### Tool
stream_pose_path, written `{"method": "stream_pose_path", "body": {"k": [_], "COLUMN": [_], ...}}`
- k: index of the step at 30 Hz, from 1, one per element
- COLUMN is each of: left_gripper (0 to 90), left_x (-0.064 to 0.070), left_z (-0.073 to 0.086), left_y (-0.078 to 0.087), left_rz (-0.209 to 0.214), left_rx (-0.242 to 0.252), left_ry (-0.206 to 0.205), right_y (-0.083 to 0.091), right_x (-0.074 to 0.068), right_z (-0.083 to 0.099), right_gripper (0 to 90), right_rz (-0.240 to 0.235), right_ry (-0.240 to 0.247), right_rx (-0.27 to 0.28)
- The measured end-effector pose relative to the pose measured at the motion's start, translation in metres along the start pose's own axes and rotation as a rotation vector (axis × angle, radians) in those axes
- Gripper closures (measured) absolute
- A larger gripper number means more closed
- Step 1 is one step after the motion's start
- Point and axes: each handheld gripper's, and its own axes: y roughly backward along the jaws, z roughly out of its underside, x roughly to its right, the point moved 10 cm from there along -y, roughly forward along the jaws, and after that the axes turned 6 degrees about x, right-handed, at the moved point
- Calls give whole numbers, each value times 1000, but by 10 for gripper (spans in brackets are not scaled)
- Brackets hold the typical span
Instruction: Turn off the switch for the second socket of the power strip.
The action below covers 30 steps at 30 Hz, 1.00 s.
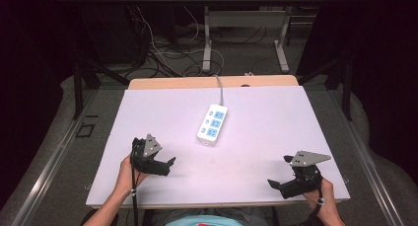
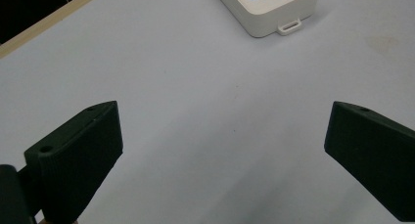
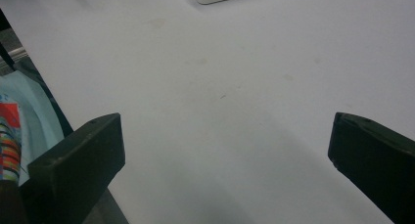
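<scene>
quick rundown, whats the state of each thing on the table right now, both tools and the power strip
left tool: open, jaws wide apart, empty, low over the table near its front left
right tool: open, jaws wide apart, empty, near the front right edge
power strip: lying flat, sockets up, nothing plugged in, untouched, cord running to the far edge
white table cover: flat, a few faint stains

The person's left black two-jaw gripper (image 1: 165,166) carries a grey three-cornered plate on top and trails a black cable. The right black two-jaw gripper (image 1: 280,179) bears the same plate. Blocky matte jaw pads (image 2: 78,158) show small screw holes. A light-blue shirt with coloured stripes (image 3: 19,131) is worn.
</scene>
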Motion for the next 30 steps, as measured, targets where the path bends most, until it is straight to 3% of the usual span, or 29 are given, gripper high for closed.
{"method": "stream_pose_path", "body": {"k": [15, 30], "left_gripper": [8, 9], "left_x": [3, 5], "left_z": [-15, -25], "left_y": [-16, -30], "left_rz": [20, 44], "left_rx": [5, 8], "left_ry": [-42, -40], "right_y": [0, -1], "right_x": [0, 0], "right_z": [0, 0], "right_gripper": [0, 0], "right_rz": [3, 1], "right_ry": [-3, 0], "right_rx": [-1, 4]}}
